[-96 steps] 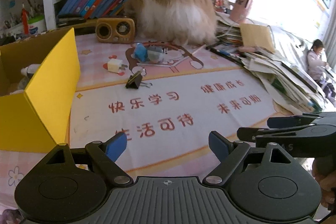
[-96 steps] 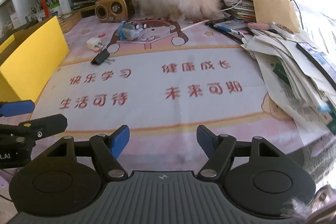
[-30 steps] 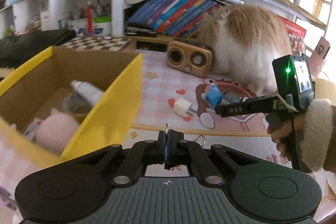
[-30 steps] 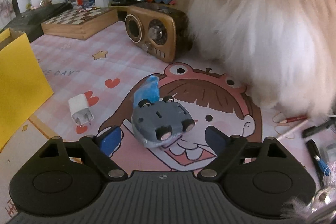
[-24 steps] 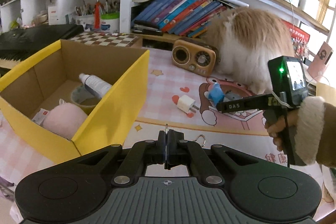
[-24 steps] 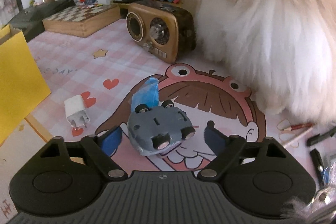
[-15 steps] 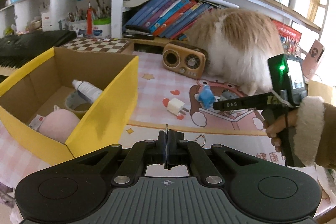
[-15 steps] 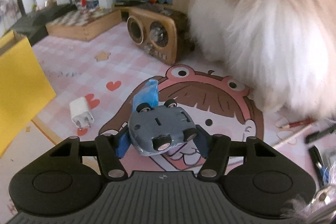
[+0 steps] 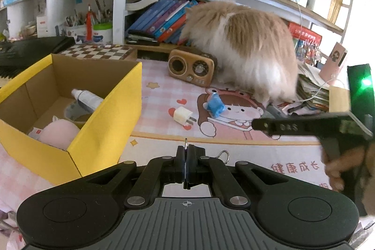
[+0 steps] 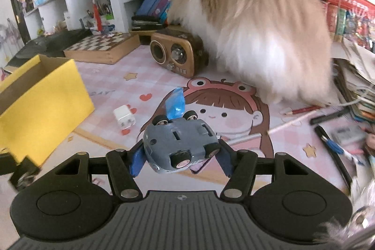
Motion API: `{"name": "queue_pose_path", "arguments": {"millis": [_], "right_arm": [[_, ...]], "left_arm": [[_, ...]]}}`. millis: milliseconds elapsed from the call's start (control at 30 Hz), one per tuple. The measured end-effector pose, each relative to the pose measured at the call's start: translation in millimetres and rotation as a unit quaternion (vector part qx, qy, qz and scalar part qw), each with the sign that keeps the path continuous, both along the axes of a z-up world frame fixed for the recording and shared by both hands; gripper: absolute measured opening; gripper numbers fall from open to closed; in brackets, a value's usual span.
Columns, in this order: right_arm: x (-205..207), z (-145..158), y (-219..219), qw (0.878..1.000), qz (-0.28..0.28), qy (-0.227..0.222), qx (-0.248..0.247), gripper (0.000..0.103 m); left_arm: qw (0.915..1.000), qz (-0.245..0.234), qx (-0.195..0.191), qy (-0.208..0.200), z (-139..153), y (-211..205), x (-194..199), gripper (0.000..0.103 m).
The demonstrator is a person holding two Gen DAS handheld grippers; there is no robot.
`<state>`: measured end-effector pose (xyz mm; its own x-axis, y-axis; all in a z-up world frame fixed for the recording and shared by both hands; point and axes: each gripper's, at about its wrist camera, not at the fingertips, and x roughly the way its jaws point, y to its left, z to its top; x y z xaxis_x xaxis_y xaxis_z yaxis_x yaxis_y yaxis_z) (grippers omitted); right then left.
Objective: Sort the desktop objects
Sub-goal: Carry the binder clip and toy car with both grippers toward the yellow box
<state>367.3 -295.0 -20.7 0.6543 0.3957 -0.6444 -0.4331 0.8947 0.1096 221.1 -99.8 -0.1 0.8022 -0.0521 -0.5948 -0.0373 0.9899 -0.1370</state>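
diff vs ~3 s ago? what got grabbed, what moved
Right gripper went from open to shut on the grey toy car, now lifted, wheels up. Left gripper closed on the binder clip and carried it beside the yellow box. White charger, blue toy and radio stayed put.

The right gripper (image 10: 179, 157) clamps a grey toy car (image 10: 179, 143) (wheels up) above the desk mat (image 10: 281, 132).

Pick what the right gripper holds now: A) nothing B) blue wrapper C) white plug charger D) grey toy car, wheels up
D: the right gripper has its blue pads closed on both sides of the upside-down grey toy car, while the white plug charger lies on the mat.
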Motion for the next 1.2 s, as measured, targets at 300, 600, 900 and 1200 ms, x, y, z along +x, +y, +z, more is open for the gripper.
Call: {"name": "queue_pose_path", "arguments": {"millis": [300, 600, 900, 1200], "right_arm": [[-68, 16, -7, 1.000, -0.026, 0.004, 0.014, 0.059], [-120, 21, 9, 0.998, -0.047, 0.020, 0.030, 0.059], [-168, 21, 50, 0.998, -0.054, 0.026, 0.020, 0.059], [-219, 16, 96, 0.999, -0.038, 0.035, 0.000, 0.059]], "left_arm": [[0.9993, -0.025, -0.006, -0.028, 11, 4, -18, 0.000], [0.9976, -0.060, -0.024, -0.022, 12, 25, -48, 0.000], [0.9967, -0.071, -0.033, -0.024, 10, 65, -84, 0.000], [0.9967, -0.067, -0.045, -0.011, 4, 108, -128, 0.000]]}}
